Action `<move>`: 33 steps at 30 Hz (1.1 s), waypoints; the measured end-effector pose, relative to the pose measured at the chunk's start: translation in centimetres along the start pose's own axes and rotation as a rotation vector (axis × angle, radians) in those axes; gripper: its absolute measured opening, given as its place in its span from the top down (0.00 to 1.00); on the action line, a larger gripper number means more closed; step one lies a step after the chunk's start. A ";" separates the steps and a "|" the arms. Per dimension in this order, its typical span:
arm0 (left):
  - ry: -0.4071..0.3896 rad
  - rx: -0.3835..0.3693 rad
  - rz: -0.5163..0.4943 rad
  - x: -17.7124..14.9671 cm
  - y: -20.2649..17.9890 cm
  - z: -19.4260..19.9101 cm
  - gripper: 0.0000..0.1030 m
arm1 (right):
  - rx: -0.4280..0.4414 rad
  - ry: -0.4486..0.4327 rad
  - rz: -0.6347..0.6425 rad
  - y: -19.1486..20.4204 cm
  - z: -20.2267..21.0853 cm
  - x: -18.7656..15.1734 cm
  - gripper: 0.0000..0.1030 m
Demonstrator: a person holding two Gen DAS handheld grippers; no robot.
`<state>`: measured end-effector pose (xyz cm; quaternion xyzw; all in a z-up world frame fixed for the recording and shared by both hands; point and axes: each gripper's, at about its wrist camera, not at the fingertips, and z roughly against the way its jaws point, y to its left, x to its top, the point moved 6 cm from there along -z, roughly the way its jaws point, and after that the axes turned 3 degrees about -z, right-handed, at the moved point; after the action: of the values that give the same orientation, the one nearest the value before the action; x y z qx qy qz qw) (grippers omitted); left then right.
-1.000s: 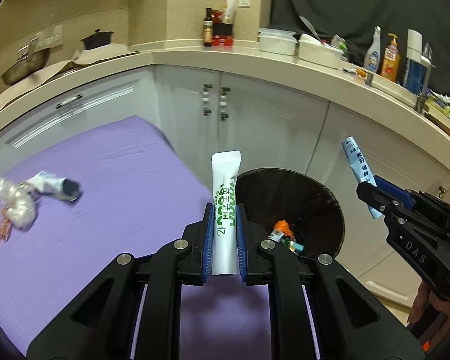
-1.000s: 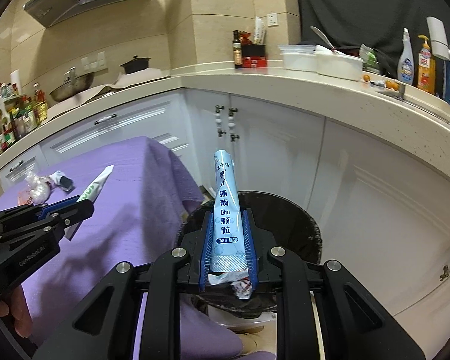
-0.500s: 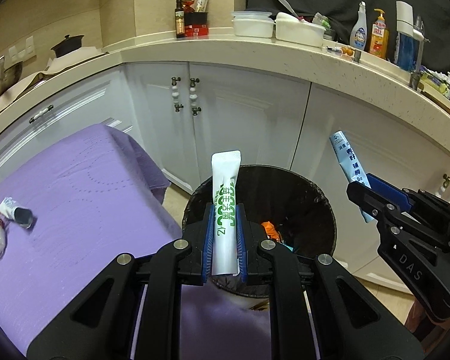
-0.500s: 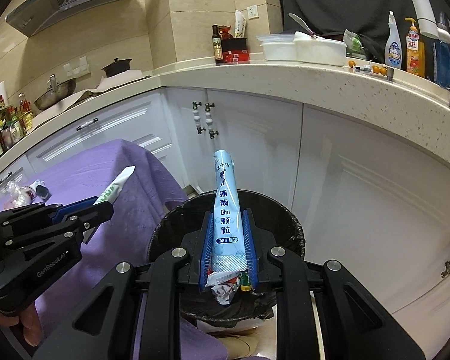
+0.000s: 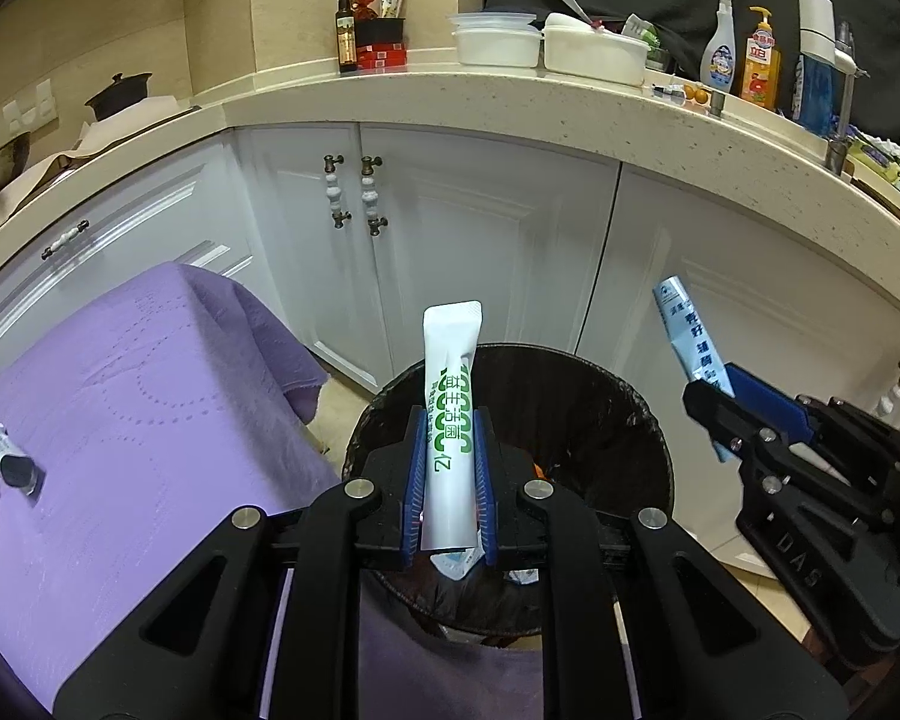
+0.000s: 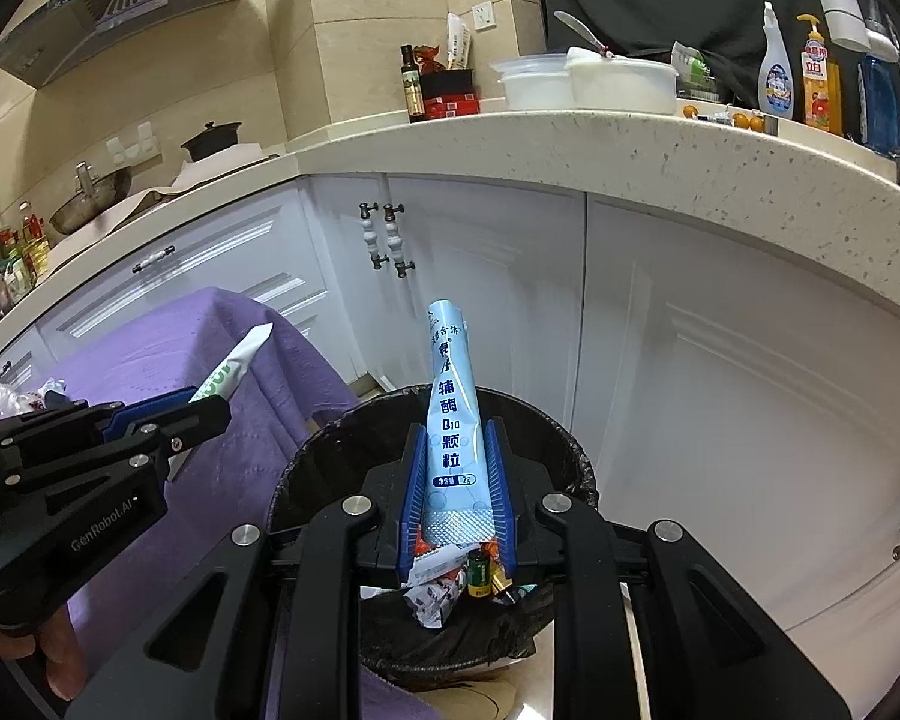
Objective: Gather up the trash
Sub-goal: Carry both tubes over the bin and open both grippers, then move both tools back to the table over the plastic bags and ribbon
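While both packets hang over the trash bin | my left gripper jaws pinch the white sachet low, my right gripper jaws pinch the blue sachet low | both light, thin, floppy, slick; grip near sealed end | release should drop them in.

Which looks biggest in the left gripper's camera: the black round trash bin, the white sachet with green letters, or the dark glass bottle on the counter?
1. Black round trash bin
2. White sachet with green letters, though it is nearest the camera
3. Dark glass bottle, far away, so it looks tiny
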<state>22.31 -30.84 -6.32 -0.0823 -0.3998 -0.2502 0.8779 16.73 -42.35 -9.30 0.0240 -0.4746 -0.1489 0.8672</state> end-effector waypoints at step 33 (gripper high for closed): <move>-0.033 0.132 0.114 -1.7 8.5 5.0 0.34 | 0.117 -0.043 0.057 7.3 0.4 2.0 0.48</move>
<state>22.35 -21.20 -3.83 -0.0510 -0.4245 -0.1716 0.8876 19.10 -35.91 -6.14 0.0577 -0.5016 -0.0969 0.8577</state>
